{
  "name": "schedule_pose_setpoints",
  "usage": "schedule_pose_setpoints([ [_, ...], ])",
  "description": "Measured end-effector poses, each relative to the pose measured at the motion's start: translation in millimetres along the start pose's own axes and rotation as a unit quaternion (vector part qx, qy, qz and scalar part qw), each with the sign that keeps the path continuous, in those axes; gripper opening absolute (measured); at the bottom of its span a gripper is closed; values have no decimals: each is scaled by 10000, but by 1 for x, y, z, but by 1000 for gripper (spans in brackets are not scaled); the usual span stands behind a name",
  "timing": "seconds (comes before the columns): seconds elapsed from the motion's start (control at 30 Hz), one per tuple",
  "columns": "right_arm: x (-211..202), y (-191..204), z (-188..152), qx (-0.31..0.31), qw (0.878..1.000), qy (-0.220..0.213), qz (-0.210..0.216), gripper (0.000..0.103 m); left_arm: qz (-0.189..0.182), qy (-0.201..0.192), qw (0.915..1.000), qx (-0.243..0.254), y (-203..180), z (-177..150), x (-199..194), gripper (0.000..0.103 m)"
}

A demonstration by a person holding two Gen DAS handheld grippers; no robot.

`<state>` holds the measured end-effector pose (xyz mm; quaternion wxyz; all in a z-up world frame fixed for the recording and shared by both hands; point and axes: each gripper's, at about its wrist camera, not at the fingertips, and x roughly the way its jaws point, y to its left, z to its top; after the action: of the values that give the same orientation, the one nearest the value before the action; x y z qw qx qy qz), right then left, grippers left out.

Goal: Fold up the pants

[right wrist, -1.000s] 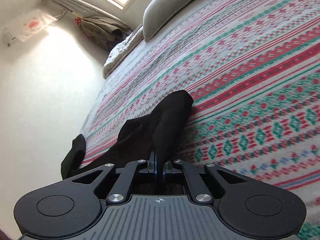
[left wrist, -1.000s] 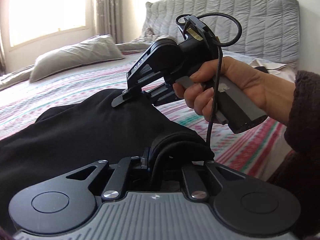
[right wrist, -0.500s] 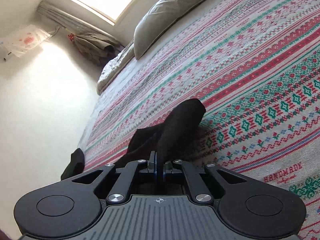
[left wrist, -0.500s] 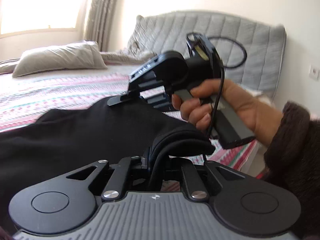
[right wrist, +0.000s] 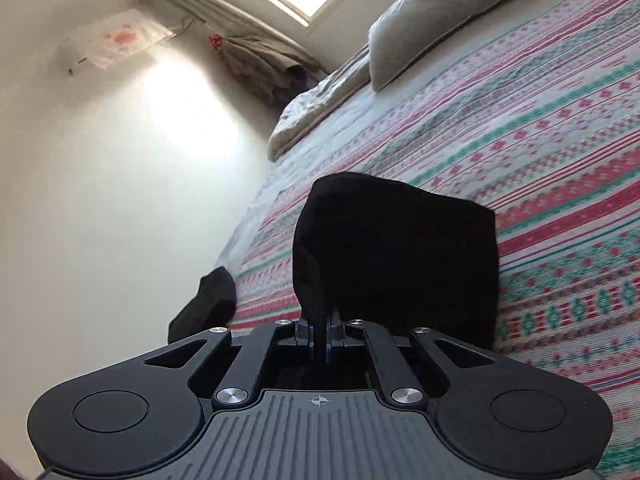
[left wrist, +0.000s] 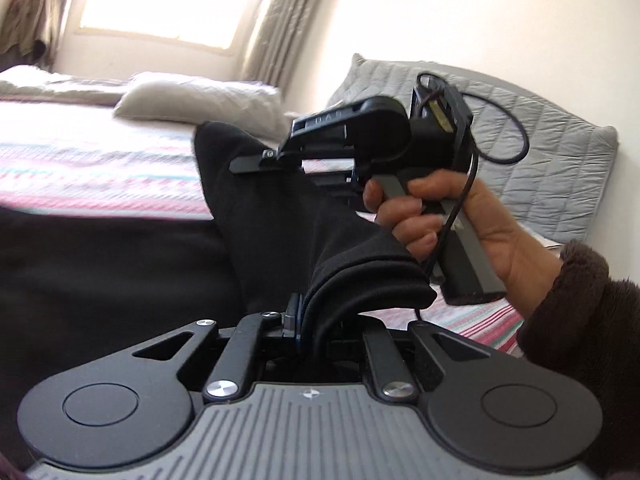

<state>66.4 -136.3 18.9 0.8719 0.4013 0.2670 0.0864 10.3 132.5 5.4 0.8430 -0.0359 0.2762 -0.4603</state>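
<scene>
The black pants (left wrist: 120,272) lie on the patterned bedspread, with one end lifted off the bed. My left gripper (left wrist: 308,320) is shut on a thick folded edge of the pants. My right gripper (right wrist: 322,334) is shut on the same end of the pants (right wrist: 396,256), which hangs as a black flap in front of it. The right gripper also shows in the left wrist view (left wrist: 256,162), held by a hand a little above and beyond my left one, with black cloth pinched at its tips. The far end of the pants (right wrist: 208,300) hangs over the bed's edge.
The bed has a striped red, green and white cover (right wrist: 560,152). Grey pillows (left wrist: 200,100) lie near the window, and a quilted grey headboard (left wrist: 552,160) stands at the right. A white wall (right wrist: 100,200) runs beside the bed. Clothes (right wrist: 264,60) hang near the window.
Both grippers have risen and swung toward the window side, lifting the held end of the pants off the bed. The cloth now hangs as a broad flap before the right gripper.
</scene>
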Motion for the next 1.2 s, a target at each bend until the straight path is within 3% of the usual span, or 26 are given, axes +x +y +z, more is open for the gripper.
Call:
schedule_pose_setpoints([
  [0.23, 63, 26, -23, -331, 9981, 517, -11, 5, 326, 209, 9992, 28, 27, -12, -27, 21],
  [0.33, 80, 34, -30, -385, 9971, 648, 107, 6, 165, 318, 9992, 175, 38, -15, -37, 23],
  [0.43, 90, 38, -38, -411, 9959, 798, 99, 11, -472, 168, 9982, 317, 54, -16, -53, 40],
  [0.5, 95, 36, -41, -423, 9952, 881, 10, 11, -649, -91, 9973, 327, 63, -15, -62, 69],
  [0.57, 97, 33, -43, -350, 9951, 920, -7, 11, -945, -165, 9954, 58, 73, -10, -66, 89],
  [0.63, 94, 30, -45, -291, 9955, 906, 11, 11, -1202, -136, 9923, -273, 83, -3, -64, 92],
  [0.8, 89, 36, -44, -276, 9956, 895, 63, 13, -1237, 52, 9867, -1053, 104, 10, -51, 100],
  [0.9, 83, 41, -43, -205, 9942, 1004, 318, 28, -1262, 83, 9810, -1472, 118, 12, -48, 101],
  [0.97, 76, 47, -43, -254, 9933, 1013, 487, 53, -1421, 106, 9750, -1703, 125, 15, -46, 103],
  [1.0, 71, 50, -43, -324, 9932, 979, 537, 59, -1492, 113, 9723, -1795, 129, 15, -47, 103],
  [1.07, 62, 55, -42, -454, 9928, 951, 570, 63, -1531, 136, 9700, -1882, 130, 19, -42, 103],
  [1.2, 46, 51, -40, -502, 9944, 836, 416, 73, -1162, 331, 9735, -1941, 135, 24, -30, 103],
])
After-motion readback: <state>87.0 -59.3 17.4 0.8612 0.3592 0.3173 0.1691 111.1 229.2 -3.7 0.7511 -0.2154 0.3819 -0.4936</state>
